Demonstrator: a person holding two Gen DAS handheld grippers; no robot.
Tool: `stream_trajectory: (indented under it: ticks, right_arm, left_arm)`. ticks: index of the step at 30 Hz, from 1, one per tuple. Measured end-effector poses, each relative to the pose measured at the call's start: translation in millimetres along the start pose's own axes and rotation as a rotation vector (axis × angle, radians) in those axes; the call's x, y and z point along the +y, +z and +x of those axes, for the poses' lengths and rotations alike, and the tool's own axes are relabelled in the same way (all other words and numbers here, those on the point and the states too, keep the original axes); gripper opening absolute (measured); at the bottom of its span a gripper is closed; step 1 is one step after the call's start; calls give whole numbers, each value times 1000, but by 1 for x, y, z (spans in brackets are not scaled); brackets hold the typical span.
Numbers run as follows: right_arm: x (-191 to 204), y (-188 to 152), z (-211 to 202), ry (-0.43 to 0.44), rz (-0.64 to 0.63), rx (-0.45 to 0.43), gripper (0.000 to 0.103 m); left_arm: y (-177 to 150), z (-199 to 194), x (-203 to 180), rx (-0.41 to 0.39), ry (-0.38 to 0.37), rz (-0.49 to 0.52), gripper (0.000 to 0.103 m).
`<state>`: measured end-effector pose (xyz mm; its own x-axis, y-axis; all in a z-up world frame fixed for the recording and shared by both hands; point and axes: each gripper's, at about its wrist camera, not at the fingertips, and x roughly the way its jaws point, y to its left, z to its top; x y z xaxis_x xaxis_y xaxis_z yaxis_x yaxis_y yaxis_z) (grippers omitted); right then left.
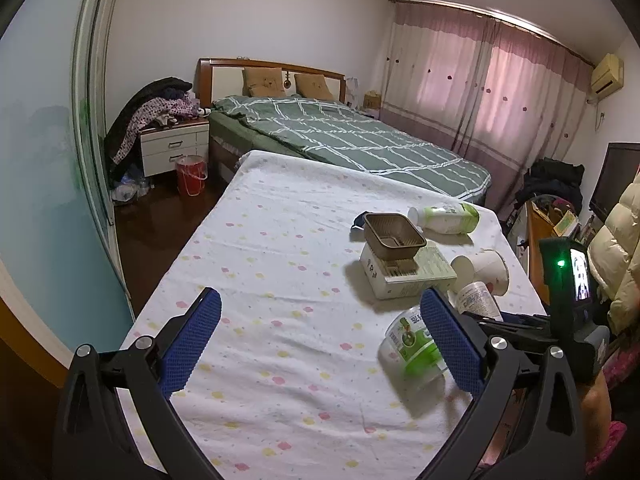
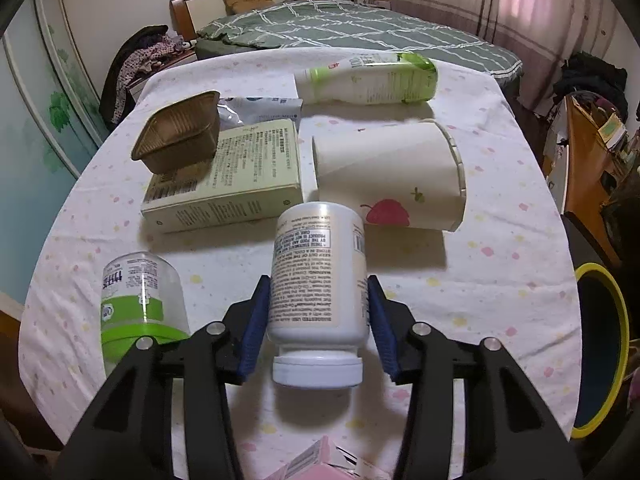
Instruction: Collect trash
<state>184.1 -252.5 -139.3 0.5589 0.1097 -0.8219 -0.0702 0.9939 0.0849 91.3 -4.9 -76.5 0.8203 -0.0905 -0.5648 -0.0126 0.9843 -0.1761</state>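
My right gripper [image 2: 318, 308] is shut on a white pill bottle [image 2: 318, 280], cap toward the camera, held above the table. The bottle also shows in the left wrist view [image 1: 476, 298]. My left gripper [image 1: 320, 340] is open and empty over the near table. A clear jar with a green label [image 1: 416, 350] [image 2: 140, 300] lies beside its right finger. Farther back are a paper cup on its side [image 2: 392, 176] [image 1: 486, 270], a flat carton box [image 2: 232, 172] [image 1: 404, 276], a brown foil tray [image 2: 180, 132] [image 1: 394, 236] and a white-green bottle [image 2: 368, 80] [image 1: 446, 218].
The table [image 1: 260, 260] has a dotted white cloth. A bin with a yellow rim [image 2: 600, 348] stands at its right edge. A silver wrapper [image 2: 256, 106] lies behind the box. A pink carton [image 2: 320, 464] is at the near edge. A bed [image 1: 340, 136] is behind.
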Motion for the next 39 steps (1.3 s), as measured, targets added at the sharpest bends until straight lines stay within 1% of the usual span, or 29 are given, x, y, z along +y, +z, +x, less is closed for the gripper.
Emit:
stream_trajectory:
  ticks: [2,6,12,15,17,21,24,27,30,34,36,37,39]
  right_arm:
    - [0,0,-6,21,9,-22,45]
    - [-8,1,-24,33,44,-75,45]
    - [-39,-1,-55,1,131,-162,45]
    - [-69,-5,-71,-48,197,-212,45]
    - [-86,-10,-78,-84,236,-231,45]
    - [-134,-25,-84,-207,340,-252,45]
    - [-170,-38,-82,-302,411,-250,45]
    - [-206,-55,-76,-381,491,-230,45]
    - [-233,-70,-71,-431,555,-201,45]
    - [-261,-87,-62,-472,625,-154,45]
    - [-270,-92,-60,-443,665,-137,46]
    - [-273,-93,-59,-447,676,-130,46]
    - [-275,-95,-60,-456,683,-127,54]
  left_arm:
    - [0,2,0,2,2,2,98]
    - [0,4,-4,5,3,12,98]
    - [-3,4,-10,12,-8,27,98]
    - [-6,4,-16,19,-20,44,98]
    - [-7,3,-19,19,-25,53,98]
    - [-11,2,-30,20,-46,76,98]
    - [-14,2,-40,26,-67,100,98]
    - [-18,2,-52,31,-83,133,98]
    - [-22,2,-64,43,-109,161,98]
    - [-32,3,-85,62,-153,214,98]
    - [-38,4,-98,75,-170,251,98]
    - [-40,4,-102,80,-176,261,98]
    - [-45,6,-110,93,-191,282,98]
